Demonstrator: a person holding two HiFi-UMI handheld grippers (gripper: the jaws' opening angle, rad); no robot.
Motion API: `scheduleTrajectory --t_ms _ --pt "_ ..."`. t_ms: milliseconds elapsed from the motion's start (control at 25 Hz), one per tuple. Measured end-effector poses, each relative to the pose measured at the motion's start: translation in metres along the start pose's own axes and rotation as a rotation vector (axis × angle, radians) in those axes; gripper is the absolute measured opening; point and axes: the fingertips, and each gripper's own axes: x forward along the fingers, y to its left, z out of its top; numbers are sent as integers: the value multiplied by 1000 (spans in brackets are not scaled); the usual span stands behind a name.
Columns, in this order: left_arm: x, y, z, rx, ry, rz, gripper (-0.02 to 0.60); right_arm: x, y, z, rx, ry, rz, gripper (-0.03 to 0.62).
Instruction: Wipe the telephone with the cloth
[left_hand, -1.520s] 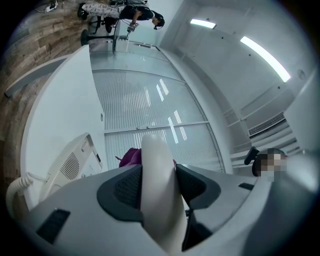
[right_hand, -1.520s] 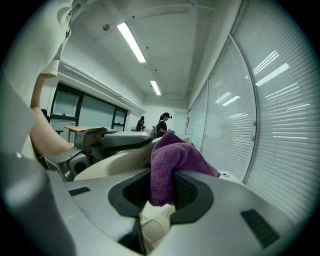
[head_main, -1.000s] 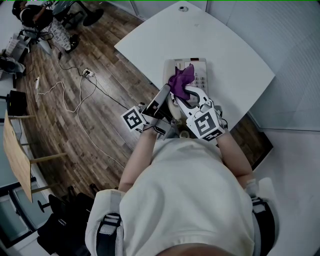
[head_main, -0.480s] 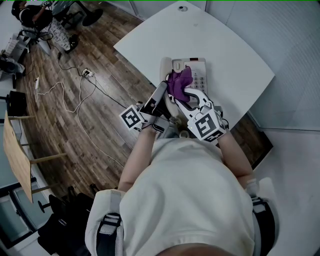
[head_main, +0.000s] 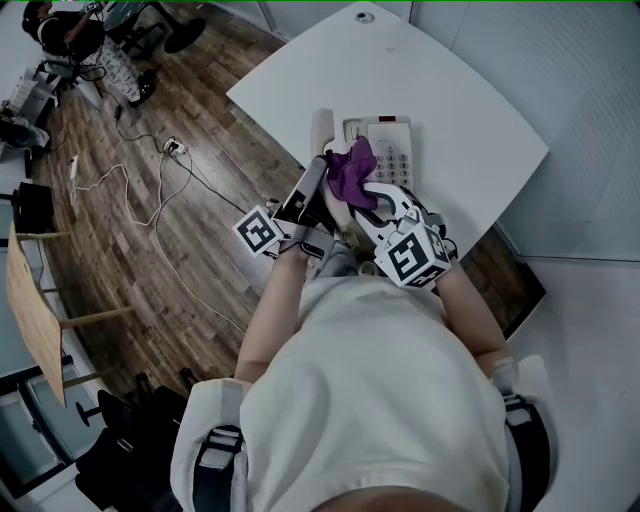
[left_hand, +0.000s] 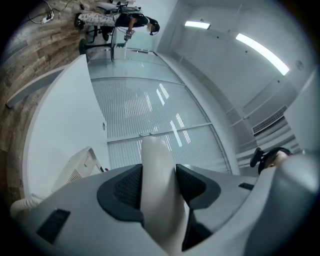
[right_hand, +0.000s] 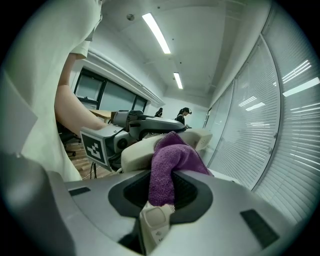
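Wood-plank floor (head_main: 200, 230): brown, spread out left of both grippers and below the table edge.
White table (head_main: 450, 90): plain matt top with a rounded corner, ahead of and under both sets of jaws.
Telephone base (head_main: 388, 140): off-white and boxy, with a grid of keys showing. It sits flat on the table just ahead of the right gripper's jaws, and low and to the left in the left gripper view.
Left gripper (left_hand: 159, 182): jaws clamped narrow on the handset, one ribbed dark pad on each side of it.
Right gripper (right_hand: 161, 187): jaws closed on a fold of the cloth, with the tips pointing toward the left gripper.
Handset (head_main: 321, 130): smooth cream plastic, long and rounded. It is off the base and sticks out past the left gripper's tips, just beside the base's left side. In the right gripper view it lies crosswise directly beyond the jaws.
Cloth (head_main: 350, 172): purple with a fine knitted texture, bunched into a soft lump. It stands up out of the right gripper's jaws and presses against the handset's side, between the two grippers.
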Motion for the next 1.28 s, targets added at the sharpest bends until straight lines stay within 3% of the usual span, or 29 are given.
scheduleTrajectory --t_ms 800,1280 --pt "17 7 32 36 -68 33 221 -3 -6 -11 54 31 -4 98" --pt "27 21 38 90 -44 86 221 -12 -15 -34 110 74 -42 98"
